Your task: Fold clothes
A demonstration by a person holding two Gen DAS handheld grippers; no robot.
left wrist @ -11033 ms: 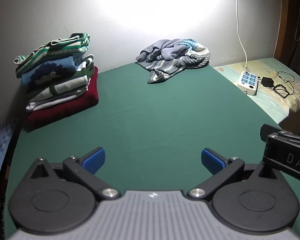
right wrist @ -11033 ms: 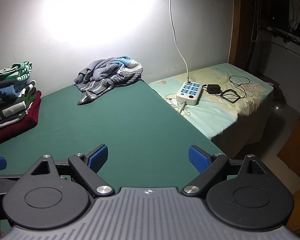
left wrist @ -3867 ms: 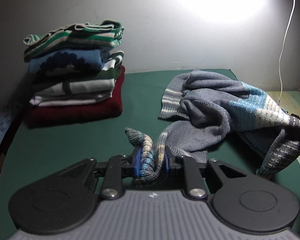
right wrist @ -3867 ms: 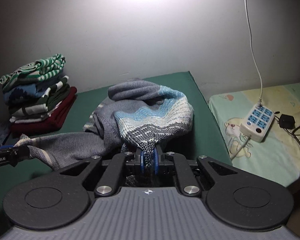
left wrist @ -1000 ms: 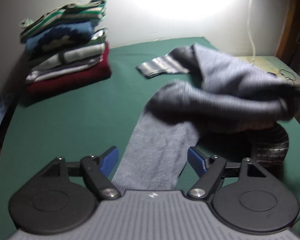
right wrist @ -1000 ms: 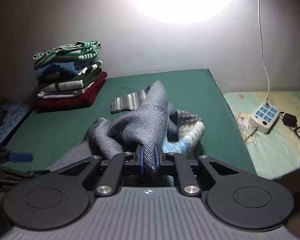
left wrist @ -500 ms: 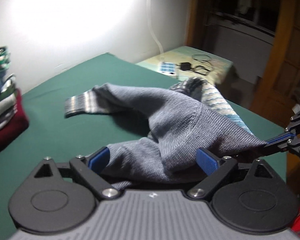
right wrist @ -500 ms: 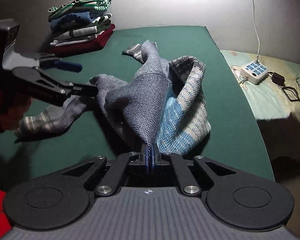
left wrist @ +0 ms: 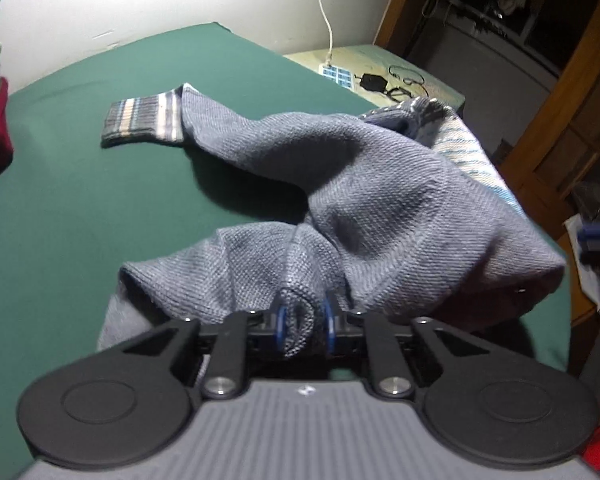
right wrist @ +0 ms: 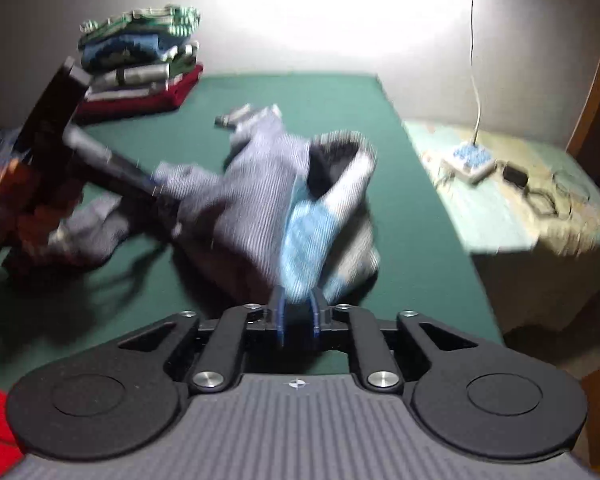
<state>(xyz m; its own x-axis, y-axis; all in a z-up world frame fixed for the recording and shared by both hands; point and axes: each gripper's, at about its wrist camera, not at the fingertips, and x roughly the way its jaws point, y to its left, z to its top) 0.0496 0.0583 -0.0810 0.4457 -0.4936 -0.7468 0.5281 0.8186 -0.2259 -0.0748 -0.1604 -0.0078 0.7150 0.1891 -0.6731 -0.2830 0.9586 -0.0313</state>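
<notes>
A green bed [left wrist: 80, 184] filled most of both views under a bright glare on the back wall, with a stack [right wrist: 140, 60] of folded clothes at the upper left of the right wrist view and a power strip [right wrist: 470, 158] on a pale sheet at the right.

The sweater [left wrist: 380, 192] lay bunched in the middle of the bed, partly lifted. One sleeve ran off to the upper left of the left wrist view, its striped cuff [left wrist: 144, 120] flat on the green. The body rose toward the right of that frame, where the blue-and-white knit showed.

The left gripper [left wrist: 303, 330] was nearly closed, its blue pads pinching a fold of grey knit at the lower centre. The right gripper [right wrist: 298, 320] was likewise closed on a bunch of cloth, blurred by motion. In the right wrist view the left gripper [right wrist: 156, 192] reached in from the left of the frame.

Both grips sat on the near edge of the sweater, so its long axis likely ran away from them toward the cuff; spreading it would mean drawing the two grips apart sideways.
</notes>
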